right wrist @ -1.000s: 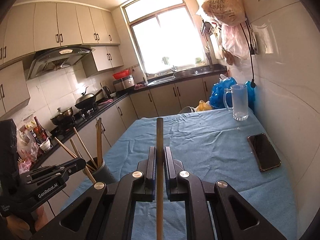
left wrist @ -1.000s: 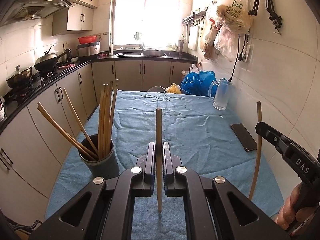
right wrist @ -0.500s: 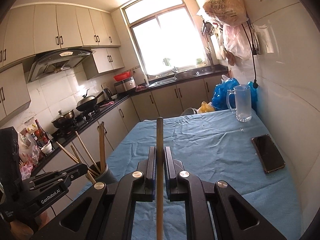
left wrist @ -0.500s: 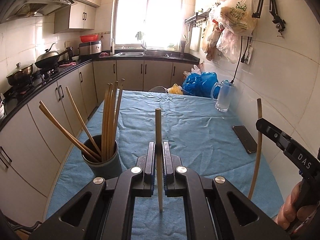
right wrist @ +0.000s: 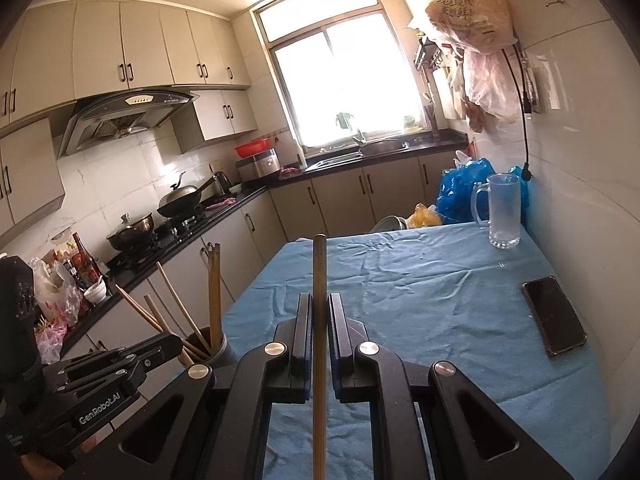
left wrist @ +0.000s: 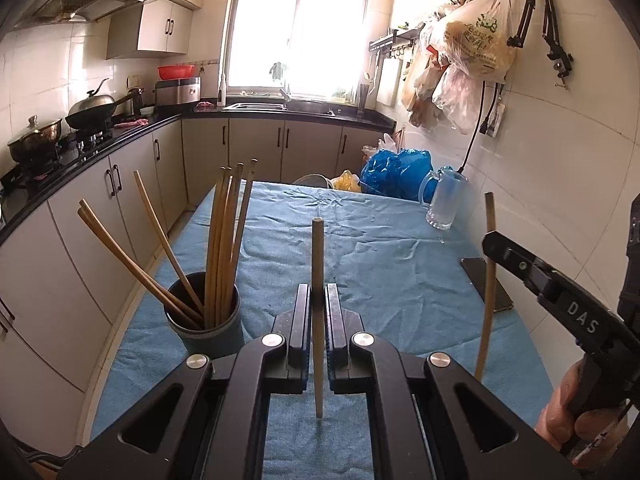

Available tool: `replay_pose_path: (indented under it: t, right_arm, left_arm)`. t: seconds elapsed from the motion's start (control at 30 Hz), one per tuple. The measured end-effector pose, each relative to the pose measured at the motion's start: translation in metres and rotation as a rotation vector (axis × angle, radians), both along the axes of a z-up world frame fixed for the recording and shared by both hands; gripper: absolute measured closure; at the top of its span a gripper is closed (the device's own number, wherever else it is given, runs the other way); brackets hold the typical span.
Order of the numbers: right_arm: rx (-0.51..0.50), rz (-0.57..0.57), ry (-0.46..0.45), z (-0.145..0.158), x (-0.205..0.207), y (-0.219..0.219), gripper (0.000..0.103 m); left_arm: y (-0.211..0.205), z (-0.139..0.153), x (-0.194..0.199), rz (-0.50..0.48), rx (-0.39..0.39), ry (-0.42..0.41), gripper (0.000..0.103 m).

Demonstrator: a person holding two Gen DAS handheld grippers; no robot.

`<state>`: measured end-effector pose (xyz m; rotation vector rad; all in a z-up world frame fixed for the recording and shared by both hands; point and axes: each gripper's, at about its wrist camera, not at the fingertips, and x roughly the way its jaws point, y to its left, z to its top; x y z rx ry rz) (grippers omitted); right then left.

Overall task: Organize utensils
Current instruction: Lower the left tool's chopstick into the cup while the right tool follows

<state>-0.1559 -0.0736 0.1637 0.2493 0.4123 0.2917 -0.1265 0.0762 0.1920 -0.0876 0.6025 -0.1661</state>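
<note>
Left wrist: each claw (left wrist: 318, 300) (right wrist: 319, 312) clamps one chopstick (left wrist: 318, 264) (right wrist: 320, 280) above open tablecloth (left wrist: 380, 264).

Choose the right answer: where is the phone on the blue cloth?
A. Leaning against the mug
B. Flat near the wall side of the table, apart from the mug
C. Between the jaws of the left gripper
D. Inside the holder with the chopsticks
B. The phone lies flat on the cloth by the tiled wall, with bare cloth between it and the mug; the left gripper holds a chopstick instead.
</note>
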Motion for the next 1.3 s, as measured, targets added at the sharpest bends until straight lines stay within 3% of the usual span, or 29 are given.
replay_pose_path:
  t: [0.3, 0.77, 1.03, 1.3]
  right_arm:
    - [-0.015, 0.035, -0.003, 0.005, 0.016, 0.021, 0.095]
    - [0.024, 0.108, -0.064, 0.038, 0.049, 0.061, 0.095]
    - [0.065, 0.160, -0.110, 0.056, 0.076, 0.099, 0.095]
    - [0.163, 0.176, -0.090, 0.061, 0.108, 0.120, 0.095]
  left_arm:
    - [0.017, 0.009, -0.004, -0.009, -0.055, -0.018, 0.097]
    - [0.098, 0.077, -0.014, 0.015, -0.179, -0.148, 0.097]
    - [0.126, 0.102, -0.009, 0.078, -0.151, -0.213, 0.097]
    - [0.136, 0.103, 0.009, 0.113, -0.103, -0.219, 0.097]
